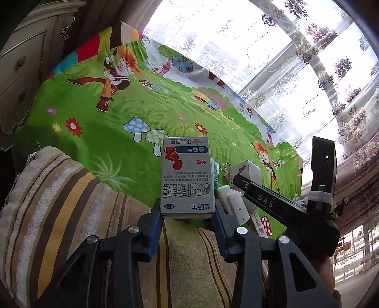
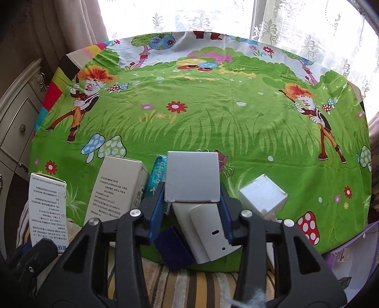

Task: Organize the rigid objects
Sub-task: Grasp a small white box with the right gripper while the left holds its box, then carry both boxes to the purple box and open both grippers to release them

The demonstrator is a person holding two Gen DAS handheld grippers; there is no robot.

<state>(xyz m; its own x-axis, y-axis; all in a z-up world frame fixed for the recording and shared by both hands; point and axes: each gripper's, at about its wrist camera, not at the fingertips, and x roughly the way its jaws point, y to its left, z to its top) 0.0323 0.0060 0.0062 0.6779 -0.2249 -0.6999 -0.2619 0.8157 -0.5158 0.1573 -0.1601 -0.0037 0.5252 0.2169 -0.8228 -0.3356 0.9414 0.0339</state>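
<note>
A glossy printed cardboard medicine box [image 1: 187, 176] is clamped upright between the left gripper [image 1: 188, 213] fingers. A matte white square box [image 2: 192, 177] is pinched between the right gripper [image 2: 192, 205] fingers, smooth white plastic below. A bright cartoon cloth [image 2: 213, 113] covers the table; lace curtains [image 2: 296, 21] are seen beyond.

medicine box [image 1: 187, 176]: "otc", "36" | right gripper arm [image 1: 267, 201]: "das"

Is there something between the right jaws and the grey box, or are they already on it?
Nothing visible stands between them. The right gripper has its blue pads against both sides of the grey box, so it already grips it. A white plastic device lies just below the box, between the jaws, but does not block the grip.
</note>
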